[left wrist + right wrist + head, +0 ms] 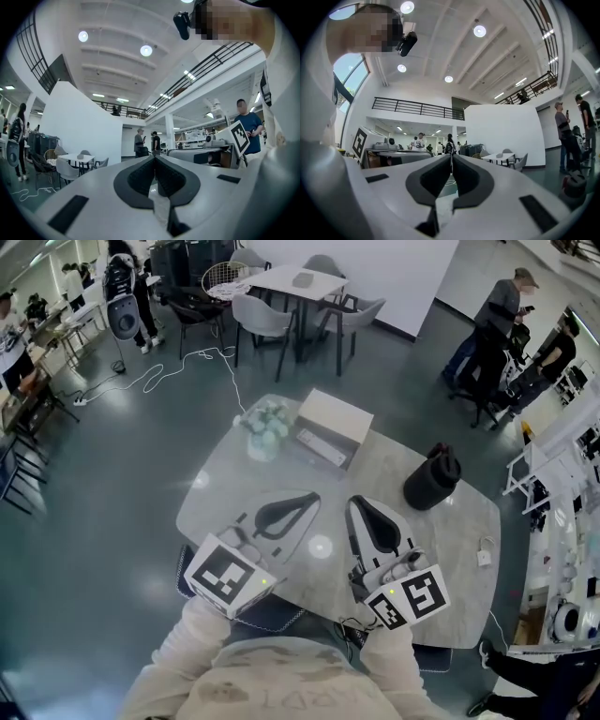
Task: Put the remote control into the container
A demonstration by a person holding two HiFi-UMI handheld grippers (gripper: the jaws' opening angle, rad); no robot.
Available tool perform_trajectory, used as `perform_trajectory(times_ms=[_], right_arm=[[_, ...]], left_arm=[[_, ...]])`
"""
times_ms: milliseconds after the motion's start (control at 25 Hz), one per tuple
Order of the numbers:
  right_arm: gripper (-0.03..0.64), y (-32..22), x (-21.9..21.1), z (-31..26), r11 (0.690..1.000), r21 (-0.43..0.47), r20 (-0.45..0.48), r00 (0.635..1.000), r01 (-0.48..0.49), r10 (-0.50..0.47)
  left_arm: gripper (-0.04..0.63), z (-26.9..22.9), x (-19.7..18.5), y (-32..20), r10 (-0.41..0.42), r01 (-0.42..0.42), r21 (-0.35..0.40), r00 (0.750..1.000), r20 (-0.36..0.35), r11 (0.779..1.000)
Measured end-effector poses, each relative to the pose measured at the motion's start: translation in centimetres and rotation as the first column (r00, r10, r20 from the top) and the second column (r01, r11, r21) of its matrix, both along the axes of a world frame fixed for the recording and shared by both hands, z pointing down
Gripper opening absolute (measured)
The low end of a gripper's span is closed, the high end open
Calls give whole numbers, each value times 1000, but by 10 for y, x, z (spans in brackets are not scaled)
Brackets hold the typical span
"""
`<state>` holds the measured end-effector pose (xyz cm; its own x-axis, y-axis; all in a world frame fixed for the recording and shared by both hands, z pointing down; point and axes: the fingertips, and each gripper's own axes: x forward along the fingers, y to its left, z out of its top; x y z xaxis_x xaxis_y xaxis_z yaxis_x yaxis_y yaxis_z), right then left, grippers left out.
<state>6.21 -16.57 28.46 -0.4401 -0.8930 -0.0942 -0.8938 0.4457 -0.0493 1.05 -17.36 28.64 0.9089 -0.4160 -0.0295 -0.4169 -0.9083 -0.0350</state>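
A pale, slim remote control [322, 447] lies at the near side of the beige box-like container [335, 417] at the table's far end; whether it rests in or beside the container I cannot tell. My left gripper [313, 496] is shut and holds nothing, low over the table's near part and pointing to the far right. Next to it my right gripper [357, 502] is also shut and holds nothing. Both are well short of the remote. In the left gripper view the gripper [154, 160] faces the room, as does the gripper [451, 157] in the right gripper view; neither shows the remote.
A black jug [432, 480] stands on the right of the grey table [450, 596], and a bunch of pale flowers [265, 426] sits left of the container. A small white plug [484, 557] lies near the right edge. Chairs and another table [281, 282] stand beyond.
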Motion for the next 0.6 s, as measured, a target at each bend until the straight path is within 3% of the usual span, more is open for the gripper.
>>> perform_trajectory(times_ms=[600], right_arm=[[28,9,-15,-8,1000,11,29,999,21,-22]], left_arm=[[14,-8,-12,8,-15,15,0,1000,-17,1000]])
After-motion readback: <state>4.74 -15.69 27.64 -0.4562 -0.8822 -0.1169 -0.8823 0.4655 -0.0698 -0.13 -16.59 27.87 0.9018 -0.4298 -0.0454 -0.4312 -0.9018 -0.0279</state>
